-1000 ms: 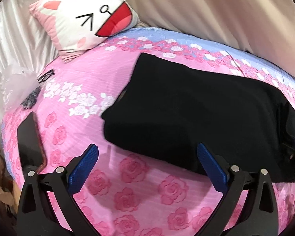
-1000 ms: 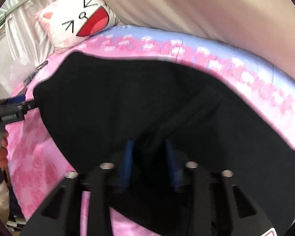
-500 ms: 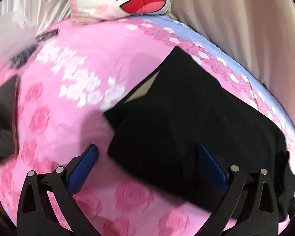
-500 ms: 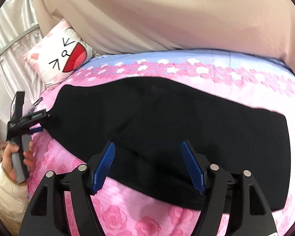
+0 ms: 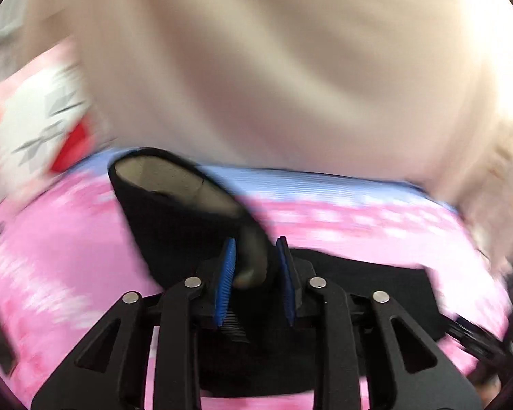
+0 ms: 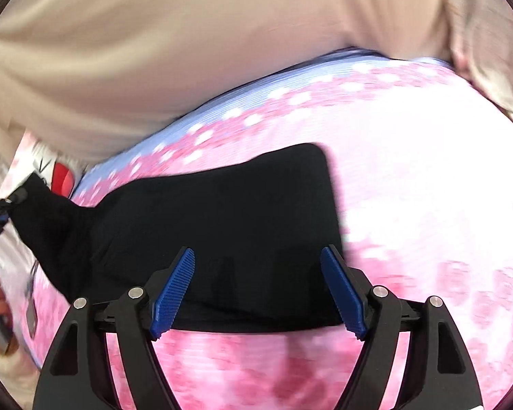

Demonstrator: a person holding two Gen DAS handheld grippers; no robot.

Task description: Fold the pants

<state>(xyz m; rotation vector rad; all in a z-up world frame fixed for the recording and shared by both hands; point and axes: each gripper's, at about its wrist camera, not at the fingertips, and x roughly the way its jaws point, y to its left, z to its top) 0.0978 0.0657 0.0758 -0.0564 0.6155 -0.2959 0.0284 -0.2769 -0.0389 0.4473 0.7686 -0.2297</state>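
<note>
1. Far left, propped at the bed's head end, a white cartoon-face pillow [image 5: 34,126] with a red mouth, badly blurred.
2. The left gripper [image 5: 254,270] has its ribbed blue pads pinched narrow on a lifted end of the black knit pants [image 6: 222,225]; the raised end shows a greyish lining.
3. The rest lies flat and smooth across the pink rose-print bedsheet [image 6: 427,188], near its front edge.
4. The right gripper [image 6: 258,292] hovers over them, fingers spread wide, holding nothing.
</note>
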